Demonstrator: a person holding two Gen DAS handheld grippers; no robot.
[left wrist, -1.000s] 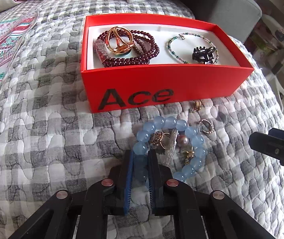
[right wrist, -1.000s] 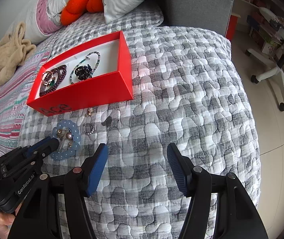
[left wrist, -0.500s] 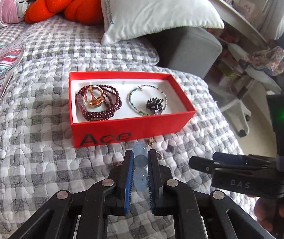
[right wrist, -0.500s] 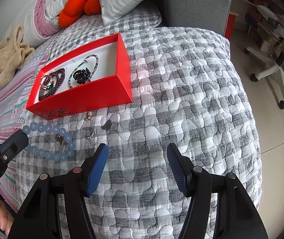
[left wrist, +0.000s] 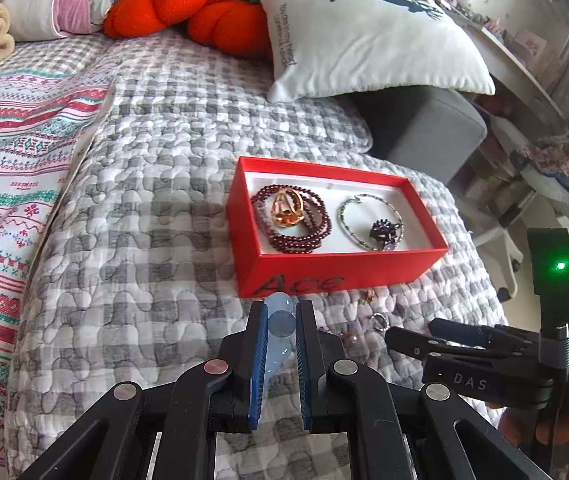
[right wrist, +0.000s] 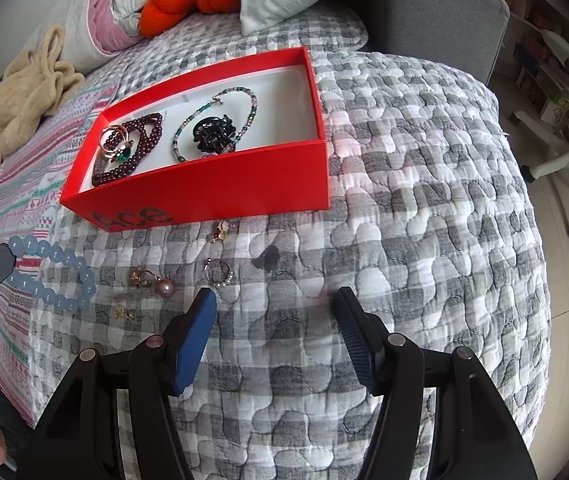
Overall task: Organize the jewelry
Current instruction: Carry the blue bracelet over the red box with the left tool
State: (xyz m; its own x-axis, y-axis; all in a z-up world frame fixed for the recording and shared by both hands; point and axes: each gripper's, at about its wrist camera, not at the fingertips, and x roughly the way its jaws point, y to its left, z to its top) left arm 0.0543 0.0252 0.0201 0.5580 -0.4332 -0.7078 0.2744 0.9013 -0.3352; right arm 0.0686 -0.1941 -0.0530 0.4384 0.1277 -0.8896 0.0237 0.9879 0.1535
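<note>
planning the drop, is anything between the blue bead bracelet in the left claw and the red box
Nothing visible blocks it. The blue bead bracelet hangs from the left claw just short of the red box, with only bare quilt between.

The red box [left wrist: 336, 268], lying beyond the tips of the left tongs [left wrist: 280, 316], carries "Ace" in large black letters on its near side wall; from the right wrist view the same word shows at the box's near left corner, skewed. The body of the right tongs [left wrist: 404, 340], seen to the right of the left ones, bears "DAS" in pale letters. The white pillow [left wrist: 364, 36] far behind the box has a line of small dark print running down its edge, too small to read.
</note>
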